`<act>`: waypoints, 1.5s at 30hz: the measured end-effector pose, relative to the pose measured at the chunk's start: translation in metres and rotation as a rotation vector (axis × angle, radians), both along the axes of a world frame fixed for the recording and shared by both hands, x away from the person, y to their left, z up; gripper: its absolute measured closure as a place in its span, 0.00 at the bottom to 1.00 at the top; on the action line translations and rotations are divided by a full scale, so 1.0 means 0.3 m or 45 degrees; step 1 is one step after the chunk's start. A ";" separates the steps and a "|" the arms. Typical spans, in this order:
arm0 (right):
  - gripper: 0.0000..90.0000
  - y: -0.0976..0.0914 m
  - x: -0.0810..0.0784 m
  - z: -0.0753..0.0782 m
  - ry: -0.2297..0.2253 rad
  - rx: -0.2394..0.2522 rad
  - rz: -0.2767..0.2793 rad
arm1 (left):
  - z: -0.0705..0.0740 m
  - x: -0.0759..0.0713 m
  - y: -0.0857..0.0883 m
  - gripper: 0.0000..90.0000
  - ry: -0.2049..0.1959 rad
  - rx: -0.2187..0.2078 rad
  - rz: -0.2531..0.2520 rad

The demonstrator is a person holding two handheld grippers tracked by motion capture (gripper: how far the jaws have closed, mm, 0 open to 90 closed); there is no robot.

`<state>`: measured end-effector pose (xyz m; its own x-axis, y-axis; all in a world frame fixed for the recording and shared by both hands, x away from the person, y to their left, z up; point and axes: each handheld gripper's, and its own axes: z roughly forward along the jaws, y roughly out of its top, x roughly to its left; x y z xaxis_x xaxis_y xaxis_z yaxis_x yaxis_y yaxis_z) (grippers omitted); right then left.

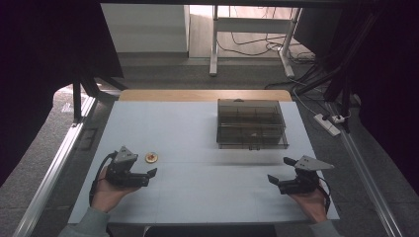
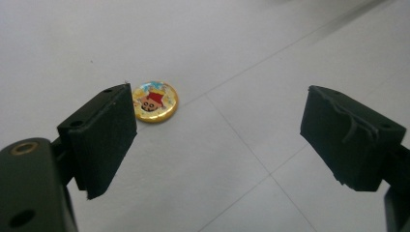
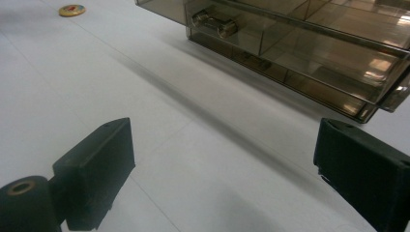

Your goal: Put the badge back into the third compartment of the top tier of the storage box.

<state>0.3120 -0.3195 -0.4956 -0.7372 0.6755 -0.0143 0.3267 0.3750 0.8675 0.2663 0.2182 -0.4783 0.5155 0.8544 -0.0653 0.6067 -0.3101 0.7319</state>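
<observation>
Your widest open run is the middle of the white table (image 1: 197, 143): nothing lies between your left gripper (image 1: 148, 177) and your right gripper (image 1: 279, 173), both with jaws spread and holding nothing. On the left, the one thing in your path is the small gold badge (image 1: 151, 157), flat on the surface just ahead of the left gripper; in the left gripper view it sits beside the left jaw, outside the gap. On the right, the smoky compartment box (image 1: 252, 123) blocks the far side; its closed lid and front latch (image 3: 212, 22) face you, with bare table before it
</observation>
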 end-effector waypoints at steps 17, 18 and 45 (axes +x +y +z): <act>0.08 -0.012 0.000 -0.006 0.007 -0.020 -0.031 | 0.081 0.142 0.043 0.16 0.019 -0.040 0.018; 0.08 -0.012 0.000 -0.006 0.007 -0.020 -0.031 | 0.081 0.151 0.045 0.16 0.022 -0.044 0.021; 0.08 -0.002 0.010 -0.021 0.024 -0.053 -0.029 | -0.026 0.319 0.034 0.17 0.197 0.118 -0.017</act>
<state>0.3150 -0.3202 -0.5019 -0.7219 0.6914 -0.0295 0.3516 0.4031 0.8450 0.3622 0.2283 -0.4860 0.5166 0.8537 -0.0660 0.7052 -0.3806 0.5981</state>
